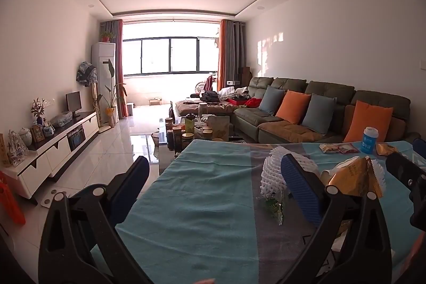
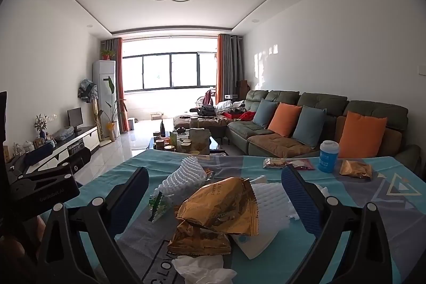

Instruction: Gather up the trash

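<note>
A crumpled tissue (image 2: 202, 269) lies nearest, at six o'clock under the right tongs (image 2: 213, 193). Both tongs gape wide and empty; the left tongs (image 1: 215, 182) hover over bare worktop (image 1: 202, 177). Gold wrappers (image 2: 221, 206) between the right jaws are slippery, so a careless pinch could scatter the heaped trash.

Crumpled gold foil snack wrapper (image 2: 221, 204), torn open, lies on top of the heap near the table's front, over a second, flatter gold foil packet (image 2: 199, 241). White foam mesh fruit sleeve (image 2: 183, 173) slumps just behind, a small green-and-white printed wrapper (image 2: 159, 205) at its near-left. Flat white foam sheet (image 2: 269, 200) to the right; crushed white tissue (image 2: 199, 269) nearest. Farther back: clear snack packets (image 2: 287, 163), a blue plastic cup with white lid (image 2: 328, 156) upright, a third gold wrapper (image 2: 355, 169).
</note>
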Tool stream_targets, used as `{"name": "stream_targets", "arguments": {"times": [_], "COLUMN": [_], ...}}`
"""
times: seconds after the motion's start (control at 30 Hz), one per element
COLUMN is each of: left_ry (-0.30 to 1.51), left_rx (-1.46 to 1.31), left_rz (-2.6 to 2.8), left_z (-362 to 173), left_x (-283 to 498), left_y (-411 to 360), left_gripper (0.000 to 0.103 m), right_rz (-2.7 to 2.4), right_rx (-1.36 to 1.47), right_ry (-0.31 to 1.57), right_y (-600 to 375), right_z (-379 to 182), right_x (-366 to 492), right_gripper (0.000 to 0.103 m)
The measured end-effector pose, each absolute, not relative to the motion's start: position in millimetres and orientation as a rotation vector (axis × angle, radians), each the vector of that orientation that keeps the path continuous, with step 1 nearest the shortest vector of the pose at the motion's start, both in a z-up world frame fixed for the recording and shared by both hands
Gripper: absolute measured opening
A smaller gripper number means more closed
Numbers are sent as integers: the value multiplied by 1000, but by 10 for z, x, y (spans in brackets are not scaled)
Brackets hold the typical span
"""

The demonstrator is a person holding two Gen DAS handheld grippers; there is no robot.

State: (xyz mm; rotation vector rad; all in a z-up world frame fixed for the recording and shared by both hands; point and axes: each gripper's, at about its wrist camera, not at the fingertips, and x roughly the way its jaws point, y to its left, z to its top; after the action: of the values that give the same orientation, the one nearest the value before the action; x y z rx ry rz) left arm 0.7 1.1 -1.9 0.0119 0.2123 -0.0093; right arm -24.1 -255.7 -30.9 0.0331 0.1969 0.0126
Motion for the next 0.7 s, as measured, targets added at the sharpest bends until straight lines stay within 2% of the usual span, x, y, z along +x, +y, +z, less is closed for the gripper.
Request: {"name": "stream_targets", "arguments": {"times": [0.7], "left_ry": [208], "left_rx": [11], "left_rz": [-9], "left_z": [-52], "left_x": [21], "left_y": [-30], "left_gripper": [97], "right_rz": [11], "right_rx": [37], "right_ry": [187], "right_y": [-2572], "right_z": [-305], "right_x": [-243], "right_gripper": [96]}}
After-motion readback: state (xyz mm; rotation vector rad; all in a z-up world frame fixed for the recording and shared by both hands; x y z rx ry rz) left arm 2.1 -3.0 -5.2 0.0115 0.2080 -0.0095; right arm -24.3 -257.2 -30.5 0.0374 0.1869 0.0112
